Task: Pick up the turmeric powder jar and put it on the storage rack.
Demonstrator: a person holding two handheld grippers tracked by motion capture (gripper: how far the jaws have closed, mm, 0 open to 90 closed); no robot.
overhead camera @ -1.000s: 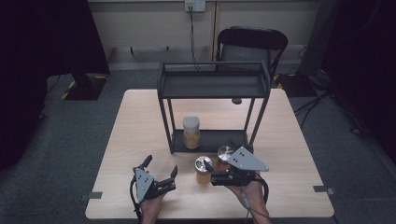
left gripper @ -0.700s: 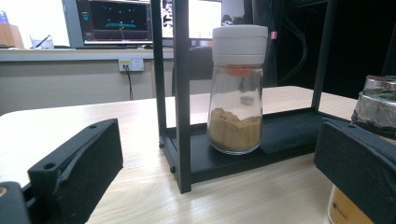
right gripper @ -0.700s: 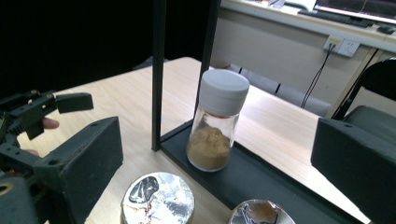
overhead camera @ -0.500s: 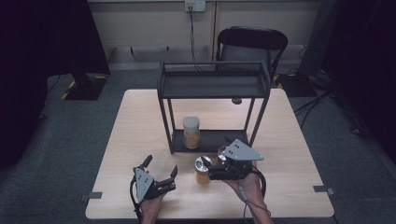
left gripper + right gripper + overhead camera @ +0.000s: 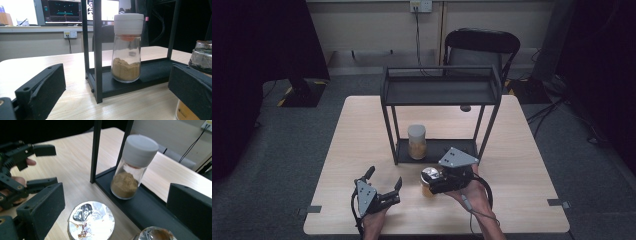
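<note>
Surface: a pale wooden surface [image 5: 362, 130] carries everything; a black chair stands beyond its far edge.
Rack: a black two-level metal rack [image 5: 441, 90] stands at the middle of the surface. Its top level is bare; its low shelf [image 5: 150, 207] holds one jar.
Shelved jar: a glass spice jar with a white cap [image 5: 416, 141], partly filled with tan powder, stands upright at the left end of the low shelf. This part looks done.
Right gripper: the right gripper [image 5: 435, 185] reaches in from the right at the foil-topped jar, just in front of the rack. In the right gripper view its black fingers [image 5: 42, 207] stand apart, one on either side of the jar top, not clamped on it.
Left gripper: the left gripper [image 5: 387, 187] rests low near the front edge of the surface, fingers [image 5: 42, 85] wide apart and holding nothing.
Foil-topped jar: a small jar with a silvery foil seal [image 5: 91, 220] stands on the surface close in front of the low shelf, between the right fingers.
Lid: a small rounded glassy lid [image 5: 156, 234] lies at the bottom of the right gripper view, beside the foil-topped jar; what it belongs to I cannot tell.
Progress: roughly halfway by my judgement. One jar is shelved; the foil-topped jar has yet to be gripped, lifted and set beside it.
</note>
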